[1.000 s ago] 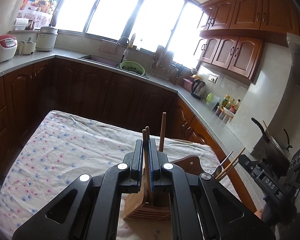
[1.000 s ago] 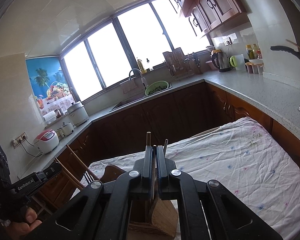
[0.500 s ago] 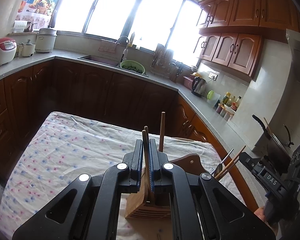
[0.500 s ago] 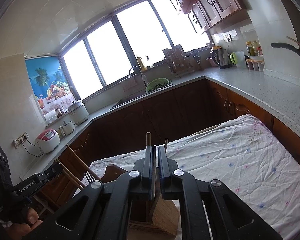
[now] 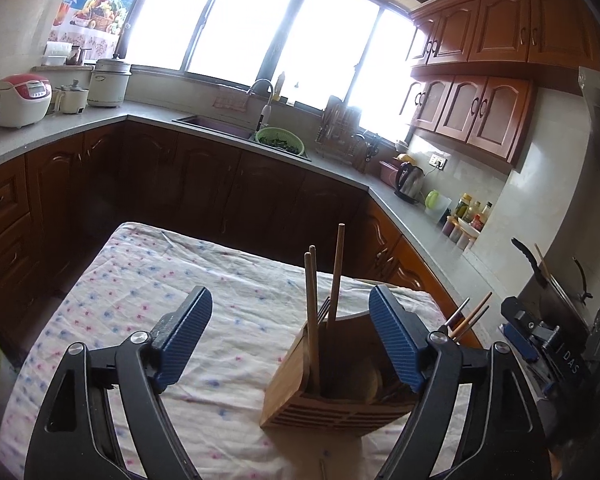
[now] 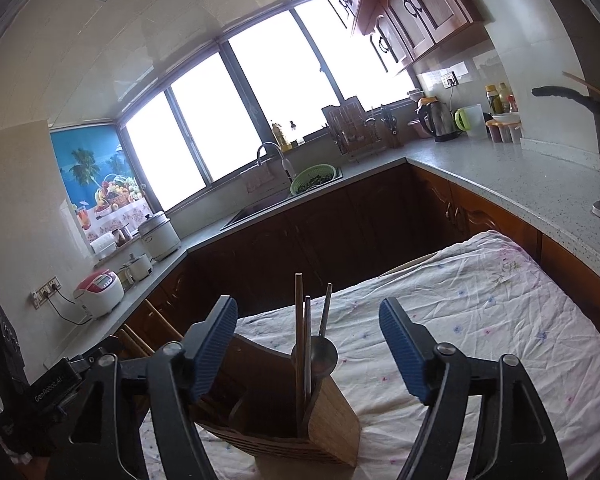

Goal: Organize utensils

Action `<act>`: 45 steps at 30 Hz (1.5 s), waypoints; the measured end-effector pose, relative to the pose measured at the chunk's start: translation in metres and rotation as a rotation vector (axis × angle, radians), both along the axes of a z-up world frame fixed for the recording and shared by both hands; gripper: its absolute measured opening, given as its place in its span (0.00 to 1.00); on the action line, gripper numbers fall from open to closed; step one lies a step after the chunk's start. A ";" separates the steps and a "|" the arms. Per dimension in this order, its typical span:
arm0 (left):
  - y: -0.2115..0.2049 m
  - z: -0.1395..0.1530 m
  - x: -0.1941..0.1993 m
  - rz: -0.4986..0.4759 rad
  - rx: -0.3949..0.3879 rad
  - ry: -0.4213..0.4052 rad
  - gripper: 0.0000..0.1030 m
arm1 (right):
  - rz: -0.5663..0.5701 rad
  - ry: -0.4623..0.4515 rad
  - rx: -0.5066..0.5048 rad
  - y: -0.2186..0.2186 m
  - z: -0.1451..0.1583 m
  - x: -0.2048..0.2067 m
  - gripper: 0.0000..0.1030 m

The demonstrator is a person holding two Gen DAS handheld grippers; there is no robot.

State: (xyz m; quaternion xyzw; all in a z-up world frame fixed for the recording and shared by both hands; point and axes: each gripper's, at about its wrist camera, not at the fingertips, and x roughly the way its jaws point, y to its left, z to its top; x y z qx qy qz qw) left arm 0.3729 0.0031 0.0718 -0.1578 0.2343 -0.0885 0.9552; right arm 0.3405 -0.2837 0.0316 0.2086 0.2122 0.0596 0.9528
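Note:
A wooden utensil holder (image 5: pixel 332 396) stands on the cloth-covered table (image 5: pixel 140 280); it also shows in the right wrist view (image 6: pixel 324 420). Wooden chopsticks (image 5: pixel 312 312) and a fork stand upright in it. In the right wrist view, chopsticks (image 6: pixel 300 328) and a metal spoon (image 6: pixel 320 354) stand in it. My left gripper (image 5: pixel 290 344) is open and empty, just above the holder. My right gripper (image 6: pixel 308 350) is open and empty, its jaws either side of the utensils. The other gripper shows at the edge of each view (image 5: pixel 540 336) (image 6: pixel 48 392).
The table is covered by a floral cloth (image 6: pixel 480 300). A wooden chair back (image 6: pixel 148 332) stands by the table's edge. Countertops (image 5: pixel 80 128) with rice cookers (image 5: pixel 20 100), a sink with a green colander (image 5: pixel 280 140) and a kettle (image 5: pixel 408 182) ring the room.
Both grippers were shut on upright utensils in the holder; both have opened wide and let go. The utensils stay standing in the holder.

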 end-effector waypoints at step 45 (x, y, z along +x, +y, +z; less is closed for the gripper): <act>0.015 -0.029 -0.249 0.035 0.125 -0.062 0.97 | 0.135 -0.150 -0.194 0.047 0.001 -0.234 0.91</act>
